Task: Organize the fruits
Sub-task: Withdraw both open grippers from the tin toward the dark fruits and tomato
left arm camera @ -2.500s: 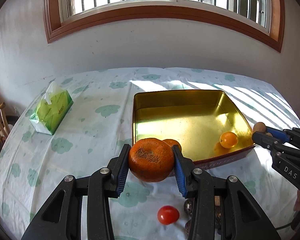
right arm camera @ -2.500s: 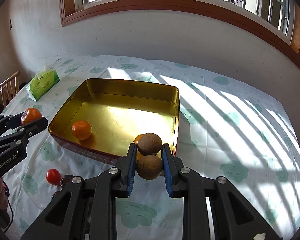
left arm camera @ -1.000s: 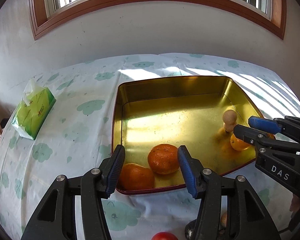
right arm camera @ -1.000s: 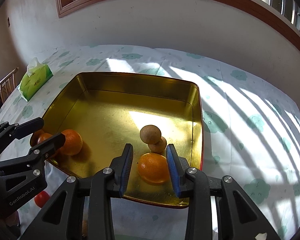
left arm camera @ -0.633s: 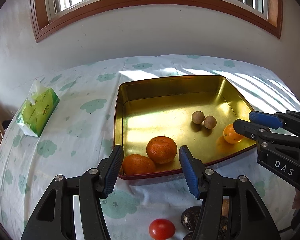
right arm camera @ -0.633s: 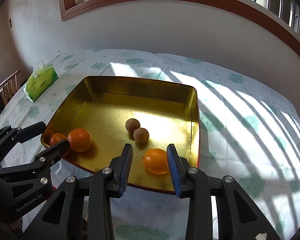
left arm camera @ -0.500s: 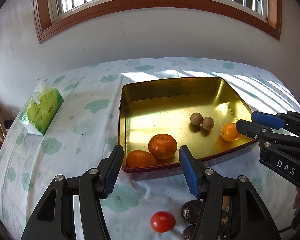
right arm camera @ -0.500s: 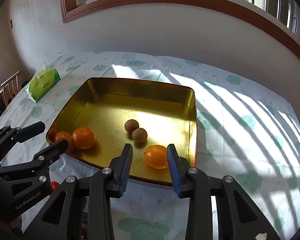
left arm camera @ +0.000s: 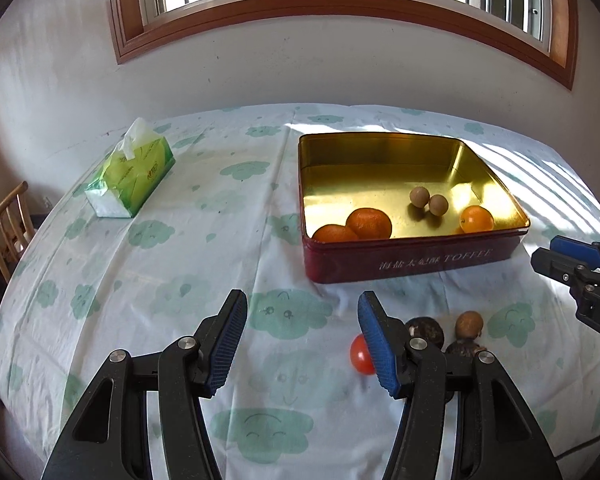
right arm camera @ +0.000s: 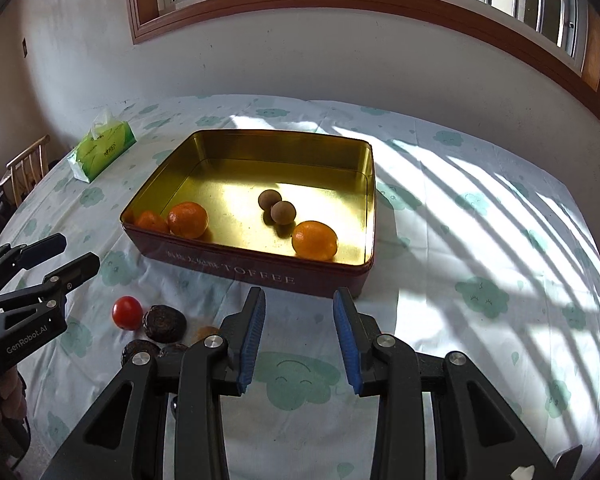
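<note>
The left hand-held gripper [left arm camera: 302,338] hangs over the near part of the counter [left arm camera: 160,280] with its blue-padded jaws spread wide and nothing between them. The right hand-held gripper [right arm camera: 299,338] is likewise wide open and empty, pointed at the near wall of the tin [right arm camera: 260,270].

The tin, red outside and gold inside, sits on the cloud-patterned cloth toward the far right of the left wrist view. Inside it, two mandarins [left arm camera: 369,223] touch each other in the near left corner, two small brown round fruits [left arm camera: 419,197] lie side by side near the middle, and a small orange [left arm camera: 476,219] rests against the near wall on the right.

On the cloth in front of the tin, a cherry tomato [right arm camera: 127,312] lies just left of a dark wrinkled fruit [right arm camera: 165,323]. More dark fruits [right arm camera: 140,350] sit nearer, partly hidden by the right gripper's frame, and a small tan fruit [left arm camera: 469,323] sits beside them.

A green tissue pack [left arm camera: 130,178] lies well apart at the far left of the counter.
</note>
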`<state>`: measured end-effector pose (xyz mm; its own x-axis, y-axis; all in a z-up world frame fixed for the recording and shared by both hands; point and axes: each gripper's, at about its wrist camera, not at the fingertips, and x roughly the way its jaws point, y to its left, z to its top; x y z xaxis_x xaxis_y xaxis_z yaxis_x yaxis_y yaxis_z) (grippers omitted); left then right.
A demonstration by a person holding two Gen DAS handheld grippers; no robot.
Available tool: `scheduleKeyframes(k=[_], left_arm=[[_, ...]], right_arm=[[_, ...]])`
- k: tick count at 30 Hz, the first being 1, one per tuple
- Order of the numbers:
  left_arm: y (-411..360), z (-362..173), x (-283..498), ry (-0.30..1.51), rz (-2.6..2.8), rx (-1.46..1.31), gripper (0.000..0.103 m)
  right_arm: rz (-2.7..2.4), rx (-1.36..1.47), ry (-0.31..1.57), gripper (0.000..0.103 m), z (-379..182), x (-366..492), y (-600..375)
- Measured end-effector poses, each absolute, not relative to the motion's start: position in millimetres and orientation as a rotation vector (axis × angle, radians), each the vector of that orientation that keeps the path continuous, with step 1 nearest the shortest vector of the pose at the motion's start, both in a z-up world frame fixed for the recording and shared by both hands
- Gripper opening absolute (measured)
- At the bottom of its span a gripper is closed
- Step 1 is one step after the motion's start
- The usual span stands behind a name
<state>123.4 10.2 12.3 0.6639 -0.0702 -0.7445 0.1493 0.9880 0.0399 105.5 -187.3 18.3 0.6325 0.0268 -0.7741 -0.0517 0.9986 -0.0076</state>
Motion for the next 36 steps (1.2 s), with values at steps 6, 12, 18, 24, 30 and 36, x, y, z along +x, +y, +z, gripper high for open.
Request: scheduleKeyframes(k=[6,12,18,24,30,36], left_arm=[[39,-14,100,0.888,-0.067,0.073,0.059],[61,-26,83,0.904,-0.027,0.043,0.059],[73,-33,76,0.910,-0.015,0.026,0.059],[81,-38,73,0.911,-0.009,0.024,0.059],[85,-42,71,0.917,-0.012,0.010,0.059],[87,-43,70,0.908,-0.020,0.000,0.059]], right_arm=[[0.053,-0.017,0.933,0.033,-3,75,-185],[0.082,-0.002,0.968,0.033,-19,51,-175],[0.112,0.014,0.986,0.033,-27,39,-164],[0.137,-0.028,1.005,0.033,-34,36,-147],[0.159,-0.077,1.012,0.035,-41,37,-127],[0.159,-0.108,1.000,0.034,-43,44,-118]])
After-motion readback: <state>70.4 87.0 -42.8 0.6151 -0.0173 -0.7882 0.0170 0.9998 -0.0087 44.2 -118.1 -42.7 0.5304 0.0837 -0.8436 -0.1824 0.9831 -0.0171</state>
